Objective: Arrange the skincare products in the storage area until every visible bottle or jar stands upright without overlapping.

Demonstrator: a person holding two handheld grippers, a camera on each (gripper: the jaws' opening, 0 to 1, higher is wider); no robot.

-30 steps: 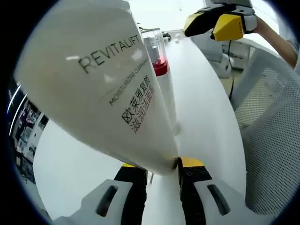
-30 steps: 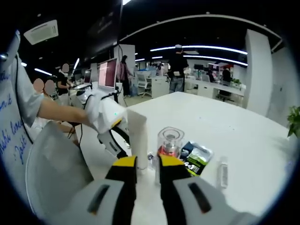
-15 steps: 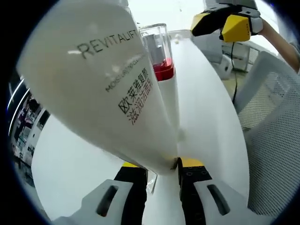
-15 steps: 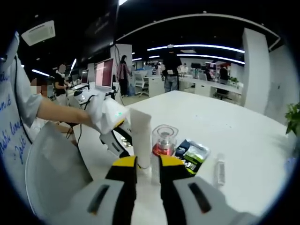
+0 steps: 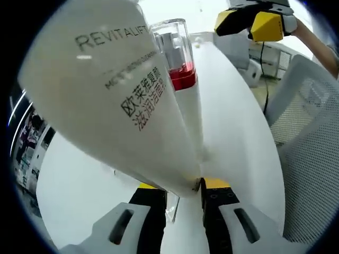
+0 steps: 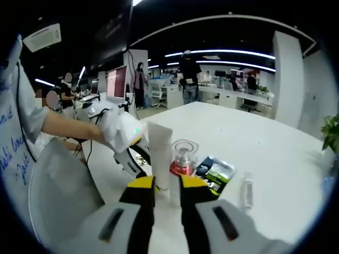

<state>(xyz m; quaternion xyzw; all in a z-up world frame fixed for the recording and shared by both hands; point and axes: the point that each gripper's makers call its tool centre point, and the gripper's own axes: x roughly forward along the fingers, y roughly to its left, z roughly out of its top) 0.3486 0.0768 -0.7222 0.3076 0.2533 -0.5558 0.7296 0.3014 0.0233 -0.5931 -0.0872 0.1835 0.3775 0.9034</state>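
- Standing on the white table [image 6: 275, 153], the pump bottle [image 6: 183, 161] with its red collar and clear cap serves as the reference point; it appears upright, so that item looks settled.
- The white tube [image 6: 159, 153] is just beside the pump bottle, on the side toward the person's sleeve, and is upright but not released.
- The left gripper [image 6: 130, 159] is clamped on the tube's lower crimped end, as the left gripper view confirms [image 5: 183, 185]; whether the tube's cap rests on the table cannot be told.
- The right gripper [image 6: 167, 185] hangs near the pump bottle with jaws narrow and nothing between them.
- Lying flat beyond the pump bottle are a green-and-black sachet [image 6: 220, 174] and a small clear tube [image 6: 245, 190]; judged outstanding work.
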